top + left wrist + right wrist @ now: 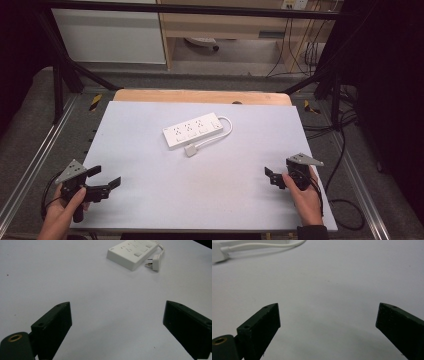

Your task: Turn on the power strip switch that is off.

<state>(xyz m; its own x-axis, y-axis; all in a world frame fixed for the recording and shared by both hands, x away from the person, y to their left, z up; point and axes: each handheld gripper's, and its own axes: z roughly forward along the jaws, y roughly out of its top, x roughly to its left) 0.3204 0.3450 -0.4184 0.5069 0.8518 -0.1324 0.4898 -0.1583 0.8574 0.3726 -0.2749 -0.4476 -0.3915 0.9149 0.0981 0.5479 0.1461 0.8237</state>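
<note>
A white power strip [194, 131] lies at an angle on the grey table mat [210, 195], a little behind the middle. Its white cable [227, 125] loops round the right end and ends in a white plug [190, 150] lying loose just in front of the strip. My left gripper [105, 177] rests near the front left corner, open and empty. In the left gripper view the strip [133, 252] and plug [155, 262] lie far ahead of the wide-apart jaws [117, 315]. My right gripper [273, 178] sits at the front right, open and empty [328, 315], with the cable [262, 245] far off.
A wooden board edge [200, 96] runs behind the mat. Black frame bars [57, 65] stand at both sides and across the back. Dark cables [345, 200] trail on the floor to the right of the table.
</note>
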